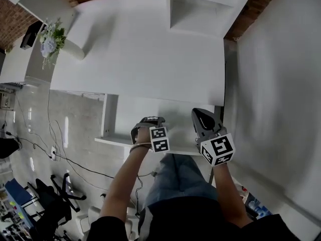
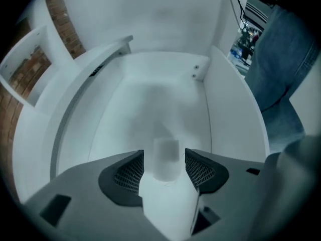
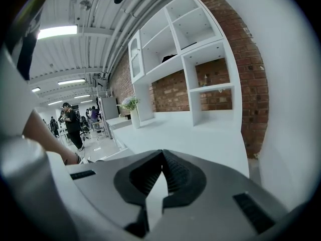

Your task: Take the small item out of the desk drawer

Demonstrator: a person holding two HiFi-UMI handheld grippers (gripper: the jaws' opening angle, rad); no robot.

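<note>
The white desk drawer (image 1: 125, 115) is pulled open below the desk top (image 1: 150, 54). My left gripper (image 1: 149, 122) reaches down into it. In the left gripper view a small pale, blocky item (image 2: 166, 158) stands on the drawer floor (image 2: 150, 104), between my left gripper's (image 2: 164, 160) fingertips. The jaws are open, with a narrow gap on each side of the item. My right gripper (image 1: 204, 118) hovers by the drawer's right edge; in its own view the right gripper (image 3: 162, 155) has its jaws closed together on nothing.
A vase of flowers (image 1: 50, 40) stands at the desk's far left. A white shelf unit (image 1: 200, 6) sits at the back against a brick wall. A white panel (image 1: 276, 99) rises on the right. Cables (image 1: 55, 149) and a chair (image 1: 50, 200) lie on the floor at left.
</note>
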